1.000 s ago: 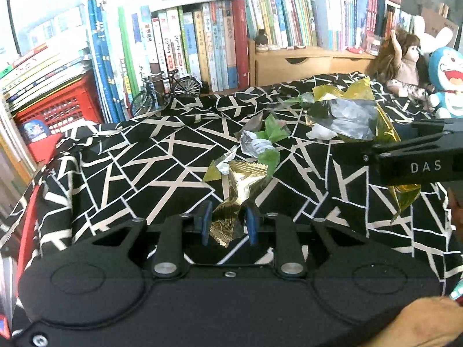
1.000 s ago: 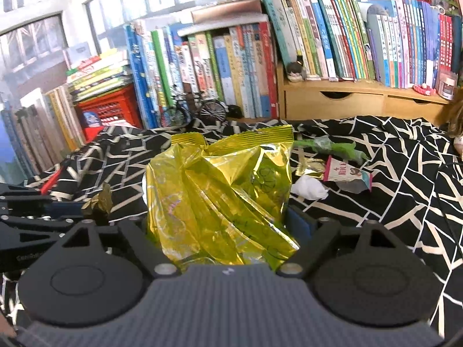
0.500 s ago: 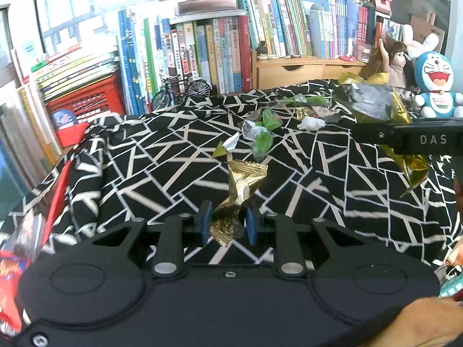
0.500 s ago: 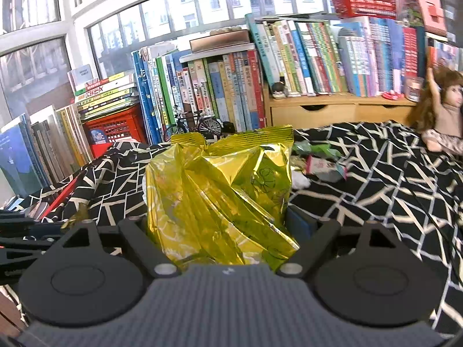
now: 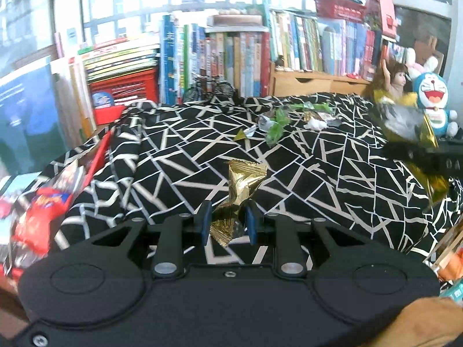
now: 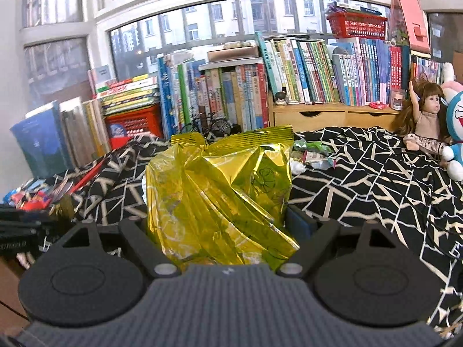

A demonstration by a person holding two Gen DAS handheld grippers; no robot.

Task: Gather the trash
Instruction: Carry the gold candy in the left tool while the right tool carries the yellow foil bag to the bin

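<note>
Left gripper [image 5: 227,222] pinching crumpled gold foil wrapper [image 5: 243,186]; right gripper [image 6: 222,222] clamping big yellow foil bag [image 6: 220,190]. Remaining green-and-silver scraps [image 5: 275,123] at 1 o'clock from left gripper, well apart; both hands loaded.

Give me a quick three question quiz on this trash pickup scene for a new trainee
1. What does the left gripper hold?
2. True or false: the right gripper is empty.
3. Which toy sits nearest the doll? A) blue cat plush B) model bicycle C) red basket

Key: 1. A crumpled gold wrapper. 2. False, it grips a yellow bag. 3. A.
</note>
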